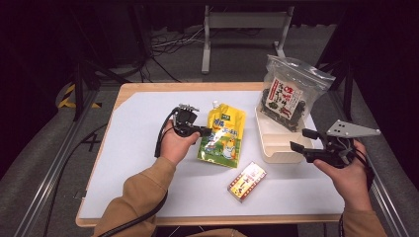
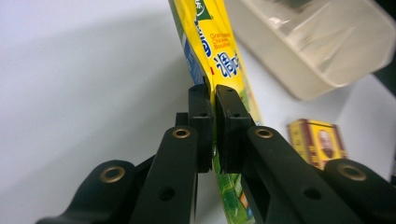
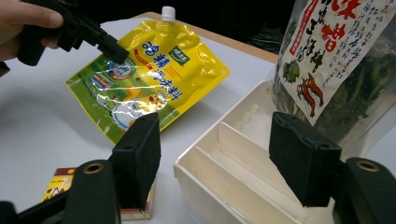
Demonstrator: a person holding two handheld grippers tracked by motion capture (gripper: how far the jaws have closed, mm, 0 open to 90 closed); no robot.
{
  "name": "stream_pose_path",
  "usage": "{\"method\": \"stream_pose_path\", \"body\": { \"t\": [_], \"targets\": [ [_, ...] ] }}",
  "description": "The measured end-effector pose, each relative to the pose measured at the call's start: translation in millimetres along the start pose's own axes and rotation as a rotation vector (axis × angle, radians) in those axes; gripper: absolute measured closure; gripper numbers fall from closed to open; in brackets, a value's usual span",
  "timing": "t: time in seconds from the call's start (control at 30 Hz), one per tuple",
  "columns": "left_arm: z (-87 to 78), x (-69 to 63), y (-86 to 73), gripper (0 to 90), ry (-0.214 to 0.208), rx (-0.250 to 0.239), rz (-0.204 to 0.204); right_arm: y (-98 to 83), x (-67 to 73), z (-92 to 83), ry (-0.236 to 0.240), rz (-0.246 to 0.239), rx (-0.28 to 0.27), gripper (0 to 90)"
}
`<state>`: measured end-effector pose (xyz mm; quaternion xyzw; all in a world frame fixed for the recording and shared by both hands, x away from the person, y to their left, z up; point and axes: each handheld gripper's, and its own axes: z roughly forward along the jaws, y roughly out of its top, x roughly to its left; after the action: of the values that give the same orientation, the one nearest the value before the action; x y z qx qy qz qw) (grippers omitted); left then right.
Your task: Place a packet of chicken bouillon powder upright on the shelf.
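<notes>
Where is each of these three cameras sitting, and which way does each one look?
High view: above the table's near edge, looking forward and down; both forearms, left gripper and right gripper show.
Left gripper view: rides the left gripper, looking along shut jaws clamping the yellow pouch.
Right gripper view: rides the right gripper, looking between open jaws at the cream tray; a hand shows.
Shared: the pouch and the small box.

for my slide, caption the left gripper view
Left gripper shut on the yellow spouted pouch, beige tray and small box behind.

Glossy yellow plastic pouch [image 1: 223,134]
</notes>
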<state>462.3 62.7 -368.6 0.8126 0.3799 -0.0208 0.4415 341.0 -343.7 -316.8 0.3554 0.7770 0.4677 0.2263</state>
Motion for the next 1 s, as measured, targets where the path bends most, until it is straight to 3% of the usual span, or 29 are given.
{"method": "stream_pose_path", "body": {
  "t": [0.33, 0.5, 0.67, 0.77, 1.0],
  "targets": [
    [-24.1, -29.7, 2.9, 86.7, -0.054, -0.089, 0.144, 1.7, 1.2, 0.6, 0.012, 0.0, -0.009, 39.6],
    [-34.0, -37.4, 1.3, 86.7, -0.037, -0.115, 0.201, 3.3, 2.8, 4.0, 0.027, -0.007, -0.009, 40.3],
    [-47.6, -43.2, -2.3, 86.7, -0.065, -0.165, 0.256, 5.2, 4.9, 7.1, 0.042, -0.012, -0.011, 40.4],
    [-53.2, -45.1, -6.0, 86.7, -0.089, -0.187, 0.285, 6.5, 7.6, 9.3, 0.051, -0.022, -0.007, 40.4],
    [-60.0, -47.7, -17.6, 86.7, -0.137, -0.228, 0.304, 8.3, 13.8, 13.5, 0.074, -0.032, -0.004, 40.8]
  ]
}}
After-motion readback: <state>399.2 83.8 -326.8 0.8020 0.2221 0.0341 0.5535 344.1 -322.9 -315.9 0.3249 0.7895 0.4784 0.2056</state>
